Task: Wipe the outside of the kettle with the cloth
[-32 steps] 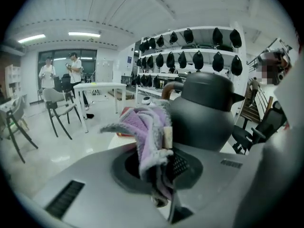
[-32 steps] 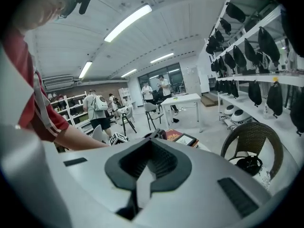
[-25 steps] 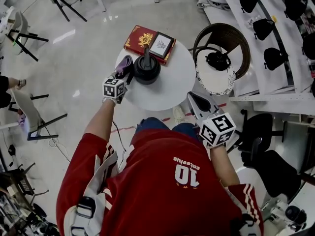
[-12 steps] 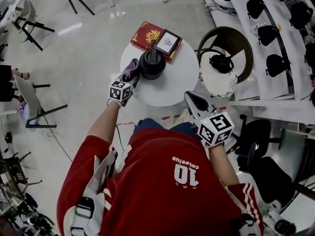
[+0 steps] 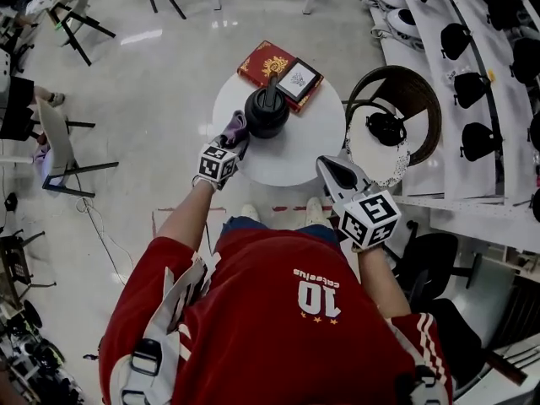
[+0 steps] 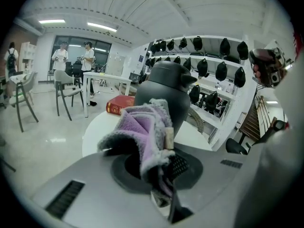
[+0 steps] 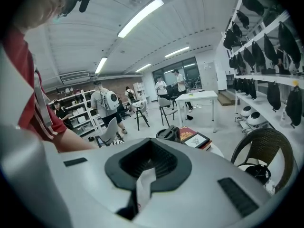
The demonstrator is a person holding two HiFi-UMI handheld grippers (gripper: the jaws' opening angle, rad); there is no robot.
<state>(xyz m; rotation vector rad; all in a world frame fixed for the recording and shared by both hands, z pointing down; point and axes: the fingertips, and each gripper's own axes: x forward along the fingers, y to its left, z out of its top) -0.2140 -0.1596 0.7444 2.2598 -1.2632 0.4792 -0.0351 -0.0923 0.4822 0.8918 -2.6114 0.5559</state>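
Note:
A black kettle (image 5: 267, 112) stands on the round white table (image 5: 312, 146), slightly left of its middle. My left gripper (image 5: 233, 140) is shut on a purple cloth (image 5: 235, 129), which lies against the kettle's near-left side. In the left gripper view the bunched cloth (image 6: 142, 125) covers the left gripper (image 6: 160, 144), and the kettle (image 6: 164, 87) rises right behind it. My right gripper (image 5: 336, 172) hangs at the table's near-right edge, shut and holding nothing. Its own view shows the right gripper (image 7: 142, 177) well short of the distant kettle (image 7: 168, 133).
A red book (image 5: 268, 64) with a framed picture (image 5: 299, 80) on it lies at the table's far edge. A wicker chair (image 5: 396, 99) stands right of the table, with shelves of black helmets (image 5: 472, 66) beyond. Chairs (image 5: 59, 142) and people stand on the left.
My left gripper has slid the cloth round toward the kettle's near-left side and closer to it. The right gripper has stayed near the table's right edge. The head camera has shifted.

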